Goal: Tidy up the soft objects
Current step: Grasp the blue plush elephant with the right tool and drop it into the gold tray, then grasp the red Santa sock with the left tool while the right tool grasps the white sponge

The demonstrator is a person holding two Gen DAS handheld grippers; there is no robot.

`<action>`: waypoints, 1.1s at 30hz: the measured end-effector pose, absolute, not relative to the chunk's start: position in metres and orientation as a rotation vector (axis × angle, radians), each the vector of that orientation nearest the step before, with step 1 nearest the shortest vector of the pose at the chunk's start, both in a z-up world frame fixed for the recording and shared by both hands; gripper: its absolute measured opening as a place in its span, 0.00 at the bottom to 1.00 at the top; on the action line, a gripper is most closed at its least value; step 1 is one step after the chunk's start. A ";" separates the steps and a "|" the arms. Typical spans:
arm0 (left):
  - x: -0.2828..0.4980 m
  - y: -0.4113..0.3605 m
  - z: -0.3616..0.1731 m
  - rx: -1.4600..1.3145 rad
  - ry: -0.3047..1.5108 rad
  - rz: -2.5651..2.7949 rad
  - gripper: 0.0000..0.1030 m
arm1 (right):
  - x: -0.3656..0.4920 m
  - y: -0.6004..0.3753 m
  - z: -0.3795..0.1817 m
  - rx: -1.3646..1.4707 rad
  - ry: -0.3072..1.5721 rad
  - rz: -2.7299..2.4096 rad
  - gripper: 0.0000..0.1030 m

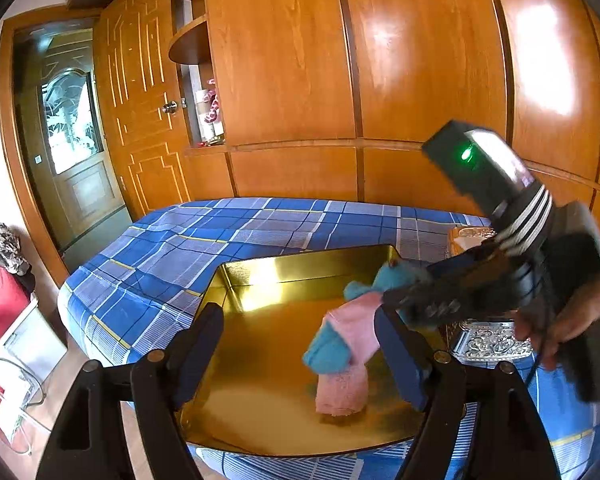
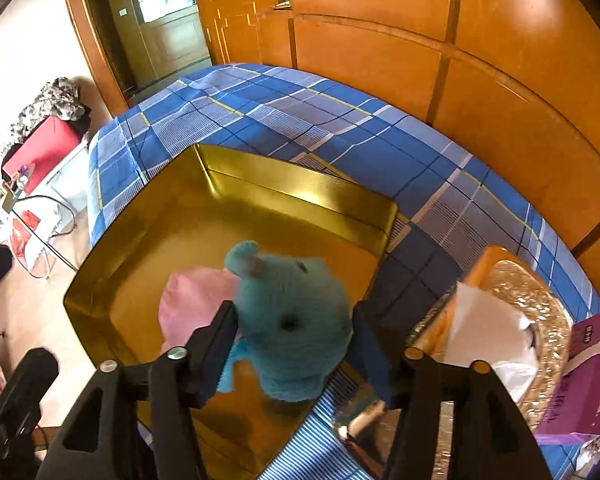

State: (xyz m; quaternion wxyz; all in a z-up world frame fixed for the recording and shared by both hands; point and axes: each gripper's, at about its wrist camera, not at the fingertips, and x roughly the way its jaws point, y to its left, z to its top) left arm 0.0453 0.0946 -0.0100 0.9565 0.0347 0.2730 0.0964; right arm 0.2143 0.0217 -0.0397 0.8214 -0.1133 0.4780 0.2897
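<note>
**Blue plush over the gold tray, our right jaws slack around it**

Our right gripper points steeply down over the gold tray, and its jaws stand apart with the blue plush toy between them. The toy looks blurred, and we see a gap at the right pad, so we judge it is no longer clamped. Our left gripper hangs low at the tray's near edge with its jaws wide and nothing in them.

Already inside the tray lies a pink-and-blue soft piece, a sock or a folded cloth, we cannot tell which. The tray sits on a bed with a blue checked sheet. Just to its right are an ornate tissue box and a purple carton.

The risk, as we judge it, is in where the toy lands. It hangs close to the tray's near right corner, so it could bounce off the rim onto the sheet. It may also catch on a pad and be dragged out when we lift away.
</note>
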 end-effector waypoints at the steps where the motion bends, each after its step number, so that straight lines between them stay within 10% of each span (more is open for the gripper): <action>1: 0.045 0.094 -0.009 0.074 0.550 0.197 0.77 | 0.214 0.024 -0.040 -0.242 1.011 0.612 0.65; 33: 0.037 0.025 0.006 0.180 0.487 0.030 0.83 | 0.132 -0.164 0.023 -0.031 0.721 0.205 0.71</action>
